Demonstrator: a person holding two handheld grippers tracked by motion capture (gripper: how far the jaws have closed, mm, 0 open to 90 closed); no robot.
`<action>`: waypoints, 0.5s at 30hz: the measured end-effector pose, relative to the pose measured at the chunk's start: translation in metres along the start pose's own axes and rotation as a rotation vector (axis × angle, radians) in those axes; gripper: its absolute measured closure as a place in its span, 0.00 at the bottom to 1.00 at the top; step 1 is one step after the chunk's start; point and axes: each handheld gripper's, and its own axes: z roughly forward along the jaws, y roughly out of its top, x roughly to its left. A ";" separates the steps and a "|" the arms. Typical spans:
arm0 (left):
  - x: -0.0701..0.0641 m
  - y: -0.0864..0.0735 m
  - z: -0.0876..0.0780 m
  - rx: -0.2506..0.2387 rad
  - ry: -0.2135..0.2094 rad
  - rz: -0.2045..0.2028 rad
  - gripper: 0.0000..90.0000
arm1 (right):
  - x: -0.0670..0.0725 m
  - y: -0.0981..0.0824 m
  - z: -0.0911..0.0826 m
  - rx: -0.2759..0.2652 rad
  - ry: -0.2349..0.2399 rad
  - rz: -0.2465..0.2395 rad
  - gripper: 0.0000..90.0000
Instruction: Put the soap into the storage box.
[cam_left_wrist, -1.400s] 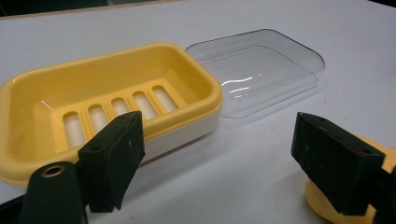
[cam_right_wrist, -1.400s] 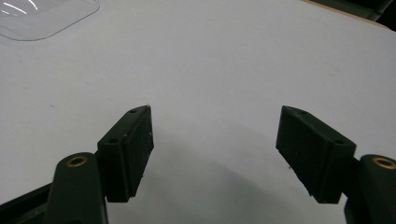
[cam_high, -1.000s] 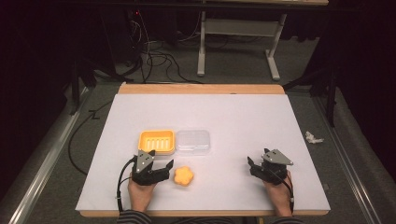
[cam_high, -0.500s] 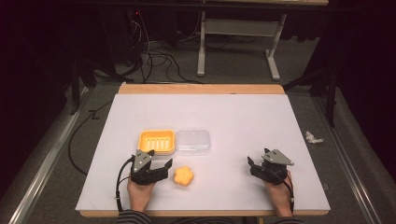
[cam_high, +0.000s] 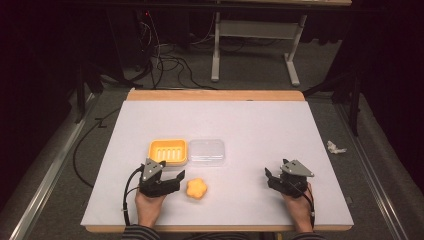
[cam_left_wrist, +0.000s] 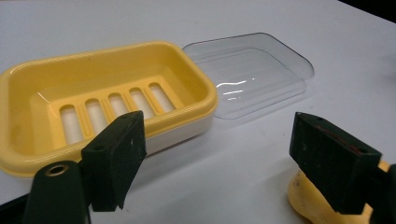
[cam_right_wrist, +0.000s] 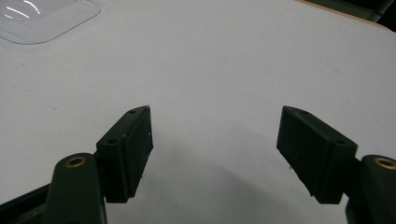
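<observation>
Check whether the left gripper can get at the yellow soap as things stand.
Probably yes. The left gripper is open, and the soap lies right beside it on bare table, apart from the soap dish and clear lid. Nothing stands between them.

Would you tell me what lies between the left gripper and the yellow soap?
Nothing: in the high view only bare white table separates the open left gripper from the soap. In the left gripper view the soap sits just behind one jaw.

No readable text, labels or numbers anywhere. Soap dish (cam_left_wrist: 107, 100), clear lid (cam_left_wrist: 252, 70) and table (cam_high: 260, 125) are all unmarked.
</observation>
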 end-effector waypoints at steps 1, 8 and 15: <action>-0.001 0.000 -0.001 0.008 -0.004 0.002 0.21 | 0.000 0.000 0.000 0.000 0.000 0.000 0.30; -0.010 0.004 -0.008 0.022 -0.020 0.012 0.21 | 0.000 0.000 0.000 0.000 -0.001 0.004 0.30; -0.019 0.007 -0.015 0.053 -0.041 0.023 0.20 | 0.000 0.000 0.000 -0.003 -0.003 -0.003 0.30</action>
